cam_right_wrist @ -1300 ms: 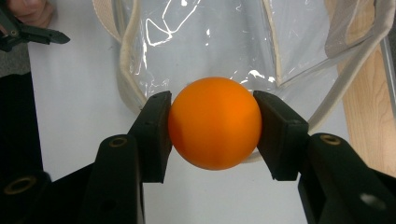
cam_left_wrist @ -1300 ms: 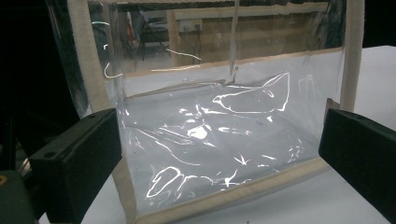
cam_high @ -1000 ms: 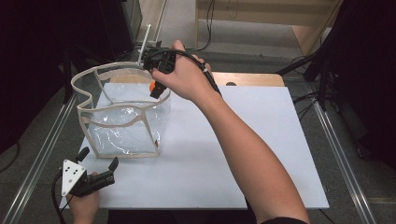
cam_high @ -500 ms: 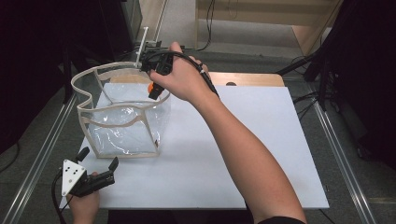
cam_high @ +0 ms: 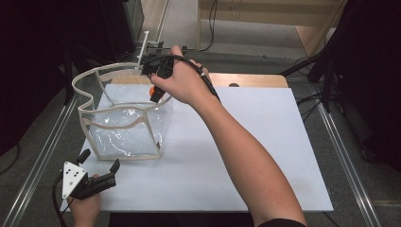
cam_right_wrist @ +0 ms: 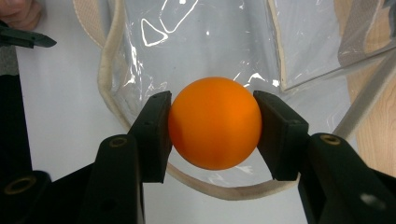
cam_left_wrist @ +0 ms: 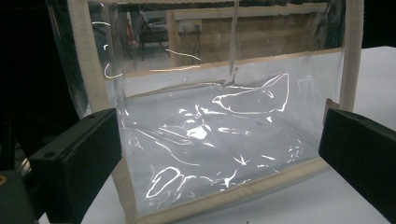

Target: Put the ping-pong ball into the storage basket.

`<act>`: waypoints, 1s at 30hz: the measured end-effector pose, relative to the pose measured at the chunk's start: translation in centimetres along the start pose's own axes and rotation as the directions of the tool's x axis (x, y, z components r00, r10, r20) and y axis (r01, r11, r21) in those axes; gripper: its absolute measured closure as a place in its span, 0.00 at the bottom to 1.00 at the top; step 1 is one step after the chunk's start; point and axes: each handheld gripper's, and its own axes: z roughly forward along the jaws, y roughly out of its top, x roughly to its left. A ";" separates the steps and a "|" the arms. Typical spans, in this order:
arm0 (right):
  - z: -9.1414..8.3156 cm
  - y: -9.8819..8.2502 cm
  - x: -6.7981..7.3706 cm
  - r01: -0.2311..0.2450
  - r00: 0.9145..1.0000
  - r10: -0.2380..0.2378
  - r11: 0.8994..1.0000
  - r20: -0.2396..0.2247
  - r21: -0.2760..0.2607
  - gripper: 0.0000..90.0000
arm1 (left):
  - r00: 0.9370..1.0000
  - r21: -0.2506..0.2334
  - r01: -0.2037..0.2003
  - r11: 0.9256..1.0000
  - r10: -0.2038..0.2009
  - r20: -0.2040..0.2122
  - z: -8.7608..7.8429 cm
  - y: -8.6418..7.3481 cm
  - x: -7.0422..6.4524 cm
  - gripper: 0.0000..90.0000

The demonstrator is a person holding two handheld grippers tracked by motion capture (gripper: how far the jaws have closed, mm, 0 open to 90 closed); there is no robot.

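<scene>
— Tongs first, please: how do they stand? What does the right one hold?

— Right tongs (cam_right_wrist: 212, 123) are clamped on an orange ball (cam_right_wrist: 214, 122). In the right gripper view the two black jaws press on its two sides, so the grip looks firm. The jaws are only as wide as the ball.

— And where is the ball now?

— It hangs over the mouth of the clear bag (cam_high: 124, 124), which stands upright on the white bench (cam_high: 246, 156). In the high view the right hand (cam_high: 182, 82) is over the far right corner of the bag's rim, and the orange shows just below the hand. Looking down past the ball, I see the beige rim and the clear plastic under it.

— What has changed in the last second?

— Very little. Compared with the two earlier high views, the right hand is almost at the same place above the rim and the bag did not shift. I judge that the carrying is finished, and what remains is to lower a bit and let the ball go into the bag.

— The left tongs?

— Left tongs (cam_high: 97, 163) lie low at the near left edge of the bench, close to the bag but not touching it. Their jaws stand wide apart with nothing between them; the left gripper view looks through them at the bag's near wall.
</scene>
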 end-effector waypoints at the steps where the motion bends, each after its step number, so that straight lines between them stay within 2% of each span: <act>1: 0.1 0.0 0.0 0.000 1.000 0.000 1.000 0.000 -0.002 0.53 | 1.000 0.000 -0.001 1.000 0.001 0.000 0.0 0.0 0.0 0.00; 13: 0.7 -0.4 -0.5 -0.017 1.000 0.017 1.000 0.003 0.013 0.53 | 1.000 -0.003 -0.001 1.000 0.001 0.000 0.0 0.0 0.0 0.00; 16: 0.8 -0.5 -0.7 -0.024 1.000 0.024 1.000 -0.015 0.010 0.52 | 1.000 -0.003 0.001 1.000 -0.001 -0.001 0.0 0.0 0.0 0.00; 19: 0.8 -0.7 -0.8 -0.033 0.999 0.034 0.999 -0.017 0.008 0.45 | 1.000 -0.003 0.000 1.000 0.000 0.000 0.0 0.0 0.0 0.00; 21: 0.6 -0.8 -0.8 -0.033 0.999 0.033 0.999 -0.029 -0.026 0.39 | 1.000 -0.003 -0.001 1.000 0.001 0.000 0.0 0.0 0.0 0.00; 24: 0.1 -0.9 -0.7 -0.032 0.999 0.032 0.999 0.001 -0.042 0.30 | 1.000 -0.004 0.001 1.000 -0.001 -0.001 0.0 0.0 0.0 0.00; 30: -1.0 -1.6 -0.8 -0.057 0.998 0.058 0.995 0.015 -0.086 0.16 | 1.000 -0.001 -0.002 1.000 0.002 0.000 0.0 0.0 0.0 0.00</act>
